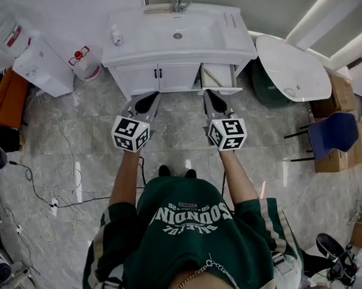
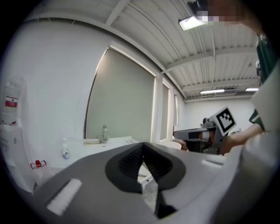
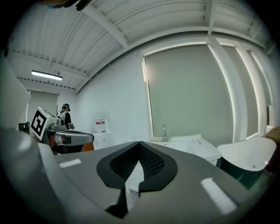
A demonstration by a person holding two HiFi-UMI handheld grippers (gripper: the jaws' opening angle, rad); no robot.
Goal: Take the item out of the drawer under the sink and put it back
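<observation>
Short of the sink drawer [image 1: 217, 77] we held left gripper [image 1: 145, 104] and right gripper [image 1: 213, 100] level, jaws closed and empty, seemingly lining up our reach.

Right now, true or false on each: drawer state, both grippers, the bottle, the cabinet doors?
1. The drawer at the right end of the vanity stands open. True.
2. The right gripper holds the item from the drawer. False: its jaws are together on nothing, and it hangs short of the vanity.
3. The left gripper has its jaws together with nothing between them. True.
4. The bottle stands at the right end of the sink top. False: it stands at the left end in the head view.
5. The cabinet doors under the basin hang open. False: both are closed.
</observation>
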